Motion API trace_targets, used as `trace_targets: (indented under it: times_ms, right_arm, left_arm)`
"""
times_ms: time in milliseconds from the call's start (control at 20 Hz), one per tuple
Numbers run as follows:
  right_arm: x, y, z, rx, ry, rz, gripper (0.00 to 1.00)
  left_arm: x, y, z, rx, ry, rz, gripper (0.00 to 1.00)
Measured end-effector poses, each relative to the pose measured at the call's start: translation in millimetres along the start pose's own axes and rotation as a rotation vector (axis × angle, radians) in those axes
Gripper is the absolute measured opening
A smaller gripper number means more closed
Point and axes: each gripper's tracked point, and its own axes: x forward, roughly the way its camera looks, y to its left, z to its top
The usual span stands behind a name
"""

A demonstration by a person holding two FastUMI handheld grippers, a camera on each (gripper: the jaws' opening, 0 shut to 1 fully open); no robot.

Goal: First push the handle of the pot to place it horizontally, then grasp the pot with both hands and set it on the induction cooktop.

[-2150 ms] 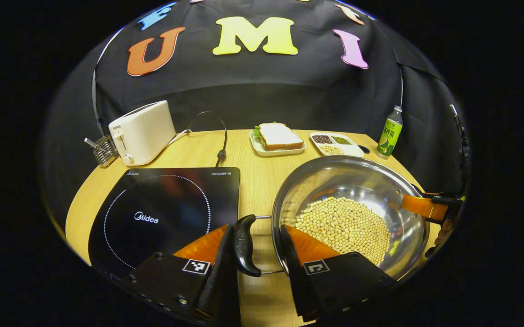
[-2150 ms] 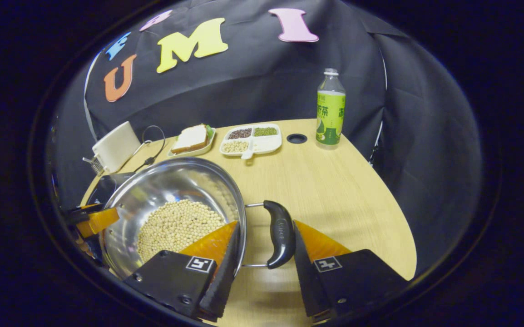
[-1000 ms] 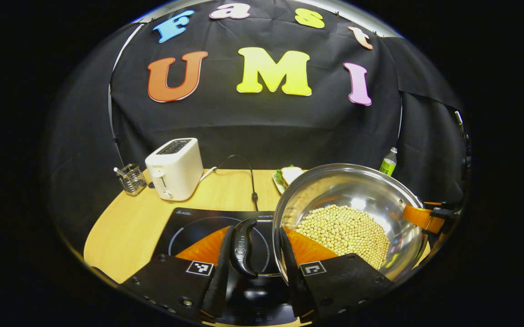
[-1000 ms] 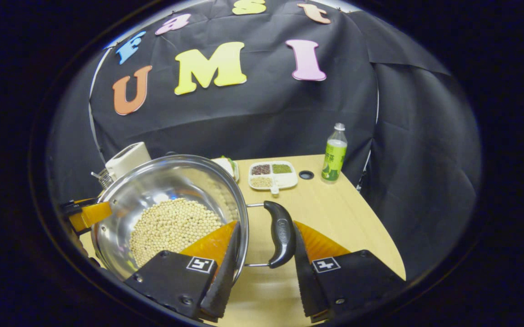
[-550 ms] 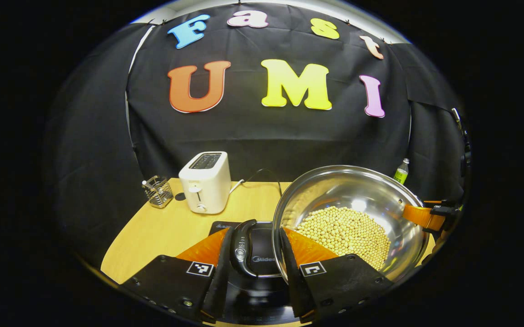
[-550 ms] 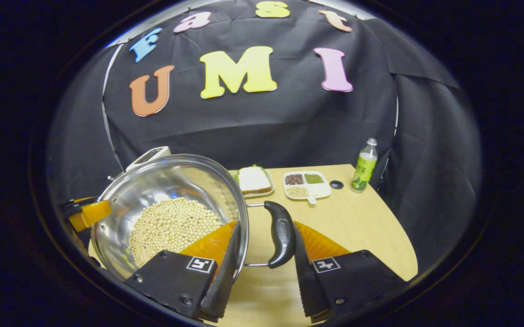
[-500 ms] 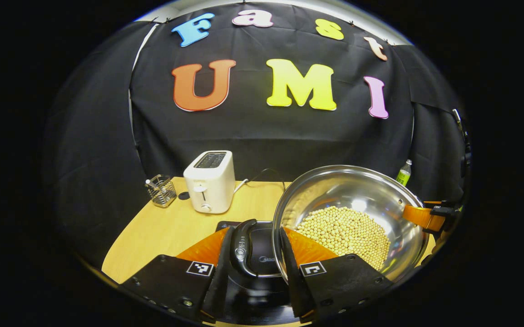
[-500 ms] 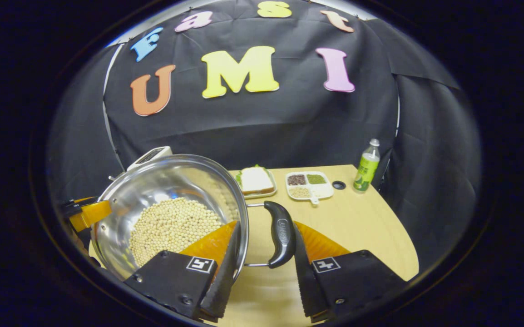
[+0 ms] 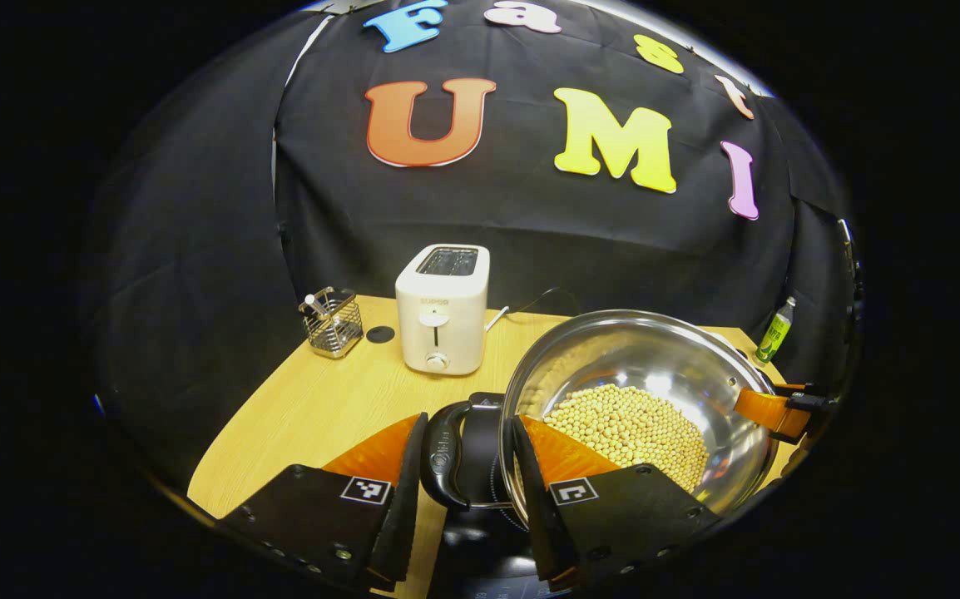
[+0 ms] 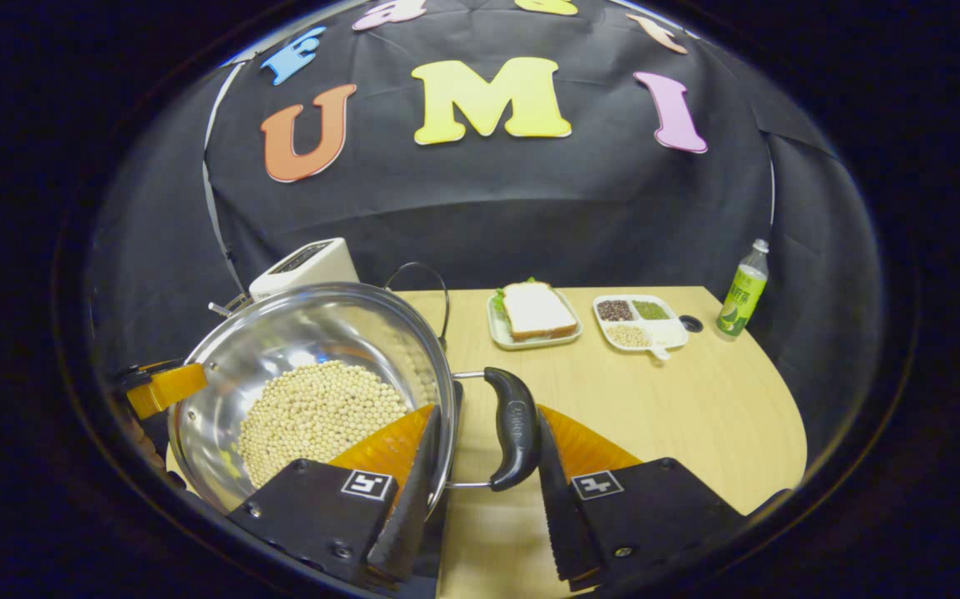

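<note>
Both grippers, left (image 9: 465, 466) and right (image 10: 484, 453), stay clamped across the pot's (image 9: 680, 349) rim and side handles, and since two seconds ago it has travelled from bare table (image 10: 680, 399) to above the cooktop (image 9: 480, 416), so lowering looks next.

The left gripper view looked close across the steel pot (image 9: 638, 391) from its left handle toward the toaster (image 9: 442, 309); the right gripper view faced it from the opposite handle, sharing pot (image 10: 314, 374) and toaster (image 10: 304, 266).
</note>
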Motion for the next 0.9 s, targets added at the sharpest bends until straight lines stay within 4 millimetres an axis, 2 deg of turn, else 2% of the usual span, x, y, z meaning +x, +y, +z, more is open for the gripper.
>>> trace_targets:
  times_ms: [150, 400, 550, 900]
  right_arm:
    - [15, 8, -10, 0.009, 0.022, 0.009, 0.63]
    - [28, 6, -25, 0.023, 0.052, 0.010, 0.63]
    - [33, 6, -25, 0.023, 0.044, 0.012, 0.63]
    - [35, 8, -23, 0.009, 0.016, 0.014, 0.64]
  left_arm:
    - [10, 10, -7, 0.015, 0.010, 0.015, 0.54]
    - [23, 11, -21, 0.018, 0.036, 0.015, 0.54]
    - [30, 12, -25, 0.021, 0.035, 0.015, 0.54]
    - [29, 15, -30, 0.020, 0.027, 0.034, 0.54]
